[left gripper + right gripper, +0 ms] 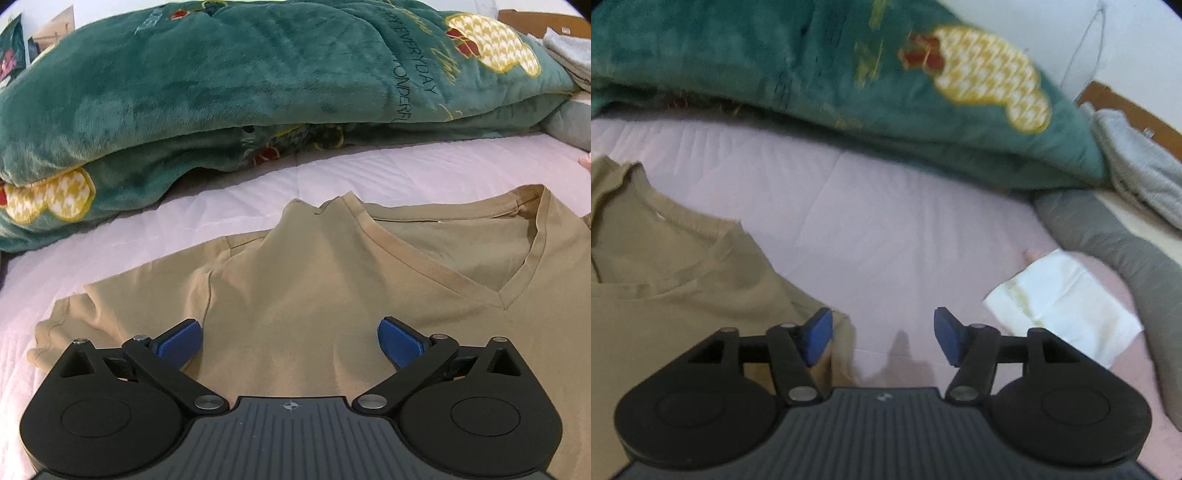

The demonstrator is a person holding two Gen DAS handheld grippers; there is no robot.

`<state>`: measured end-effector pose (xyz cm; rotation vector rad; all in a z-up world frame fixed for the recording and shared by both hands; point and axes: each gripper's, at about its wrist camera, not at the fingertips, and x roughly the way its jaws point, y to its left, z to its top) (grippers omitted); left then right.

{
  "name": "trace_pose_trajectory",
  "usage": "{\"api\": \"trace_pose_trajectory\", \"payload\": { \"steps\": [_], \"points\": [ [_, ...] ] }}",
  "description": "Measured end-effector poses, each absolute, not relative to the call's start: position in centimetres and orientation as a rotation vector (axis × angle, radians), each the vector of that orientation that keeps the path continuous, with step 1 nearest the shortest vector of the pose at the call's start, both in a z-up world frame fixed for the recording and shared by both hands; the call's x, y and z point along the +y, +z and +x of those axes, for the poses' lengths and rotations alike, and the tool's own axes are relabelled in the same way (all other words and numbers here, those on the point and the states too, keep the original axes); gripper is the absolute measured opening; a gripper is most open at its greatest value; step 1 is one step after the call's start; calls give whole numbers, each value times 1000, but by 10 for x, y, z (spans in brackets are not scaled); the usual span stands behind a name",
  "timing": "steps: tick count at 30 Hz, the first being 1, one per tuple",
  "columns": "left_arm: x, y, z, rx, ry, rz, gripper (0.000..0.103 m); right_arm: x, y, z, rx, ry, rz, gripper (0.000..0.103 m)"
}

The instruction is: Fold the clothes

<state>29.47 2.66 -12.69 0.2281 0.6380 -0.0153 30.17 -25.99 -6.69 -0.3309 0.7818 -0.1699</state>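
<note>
Both grippers, left gripper (290, 341) and right gripper (882, 336), hang spread wide, holding nothing. I'd pinch the tan V-neck cotton t-shirt (314, 280) at each shoulder seam, then fold evenly.

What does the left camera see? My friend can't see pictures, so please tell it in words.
A tan shirt with a V-neck lies spread on a pink sheet, front up. The left gripper hangs over it with blue jaws wide open, holding nothing. Behind the shirt sits a folded green blanket with yellow patches.
</note>
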Motion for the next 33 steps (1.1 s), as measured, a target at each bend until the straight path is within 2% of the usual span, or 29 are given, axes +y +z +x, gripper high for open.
{"api": "trace_pose_trajectory", "payload": {
  "steps": [6,9,17,26,33],
  "points": [
    [21,-112,279,633,-8,309,102,-252,-32,243,705,-188,-261,68],
    [24,-93,250,643,-46,364,102,-239,-20,204,724,-175,-236,73],
    [67,-47,108,631,-122,504,103,-181,-32,72,902,-97,-148,84],
    [135,-66,-37,743,-104,517,103,-142,-61,-70,994,-121,-37,86],
    [173,-82,-98,776,-92,353,103,-151,-69,-141,984,-163,23,95]
  ]
}}
